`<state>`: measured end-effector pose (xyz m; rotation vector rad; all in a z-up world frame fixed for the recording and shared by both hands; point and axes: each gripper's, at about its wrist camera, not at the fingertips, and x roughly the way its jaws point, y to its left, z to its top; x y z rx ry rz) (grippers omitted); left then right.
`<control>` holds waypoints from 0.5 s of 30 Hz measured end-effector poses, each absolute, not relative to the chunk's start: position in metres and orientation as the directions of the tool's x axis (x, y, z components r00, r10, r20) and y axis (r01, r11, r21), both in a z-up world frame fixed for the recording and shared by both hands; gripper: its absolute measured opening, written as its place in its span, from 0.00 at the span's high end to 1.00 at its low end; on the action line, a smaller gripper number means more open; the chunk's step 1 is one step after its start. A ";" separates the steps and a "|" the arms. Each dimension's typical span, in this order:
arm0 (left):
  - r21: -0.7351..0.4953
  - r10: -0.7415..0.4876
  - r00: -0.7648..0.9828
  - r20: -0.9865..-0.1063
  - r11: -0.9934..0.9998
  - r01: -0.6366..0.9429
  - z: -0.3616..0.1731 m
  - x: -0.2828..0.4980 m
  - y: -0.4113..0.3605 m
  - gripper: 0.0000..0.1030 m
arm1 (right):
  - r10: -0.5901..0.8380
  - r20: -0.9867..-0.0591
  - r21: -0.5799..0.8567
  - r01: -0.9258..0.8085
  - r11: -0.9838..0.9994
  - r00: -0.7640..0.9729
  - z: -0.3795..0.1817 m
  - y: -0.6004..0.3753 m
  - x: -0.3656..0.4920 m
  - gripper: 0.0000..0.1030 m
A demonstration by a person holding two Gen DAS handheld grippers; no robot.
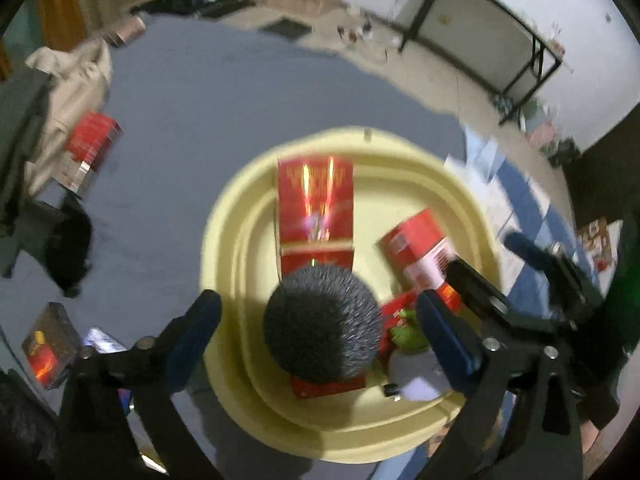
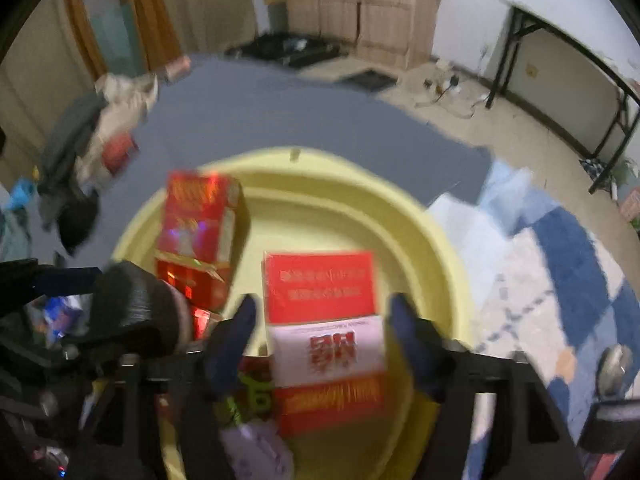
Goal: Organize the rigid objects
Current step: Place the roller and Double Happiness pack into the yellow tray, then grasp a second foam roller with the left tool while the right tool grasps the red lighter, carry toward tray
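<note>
A yellow basin (image 1: 224, 240) (image 2: 420, 240) sits on a grey mat. In it lie a tall red box (image 1: 316, 208) (image 2: 196, 232), a red and white box (image 1: 420, 248) (image 2: 324, 328) and a small red and green pack (image 1: 404, 328). A dark round bristly brush (image 1: 322, 322) (image 2: 136, 312) is between my left gripper's (image 1: 320, 320) spread fingers, above the basin; no contact shows. My right gripper (image 2: 320, 340) is open, its fingers straddling the red and white box without touching it. It also shows in the left wrist view (image 1: 492, 264).
Outside the basin, a red box (image 1: 90, 144) lies on beige cloth at left, and another box (image 1: 46, 348) lies at lower left. Dark clothes (image 1: 68, 248) lie on the mat. A blue and white checked rug (image 2: 560, 280) is at right. A black-framed table (image 2: 568, 68) stands by the wall.
</note>
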<state>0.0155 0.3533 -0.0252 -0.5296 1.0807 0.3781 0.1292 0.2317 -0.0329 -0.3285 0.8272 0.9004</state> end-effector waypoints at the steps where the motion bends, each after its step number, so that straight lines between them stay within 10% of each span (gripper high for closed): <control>1: -0.229 0.047 0.448 -0.893 0.809 -0.541 -0.015 0.014 0.351 0.00 | 0.573 -0.739 0.092 -0.789 0.608 0.355 -0.027 0.221 0.129 0.12; 15: -0.257 -0.095 0.459 -0.883 0.917 -0.305 0.032 0.118 0.115 0.00 | 0.332 -0.716 0.057 -0.422 0.905 0.615 0.022 -0.120 0.151 0.02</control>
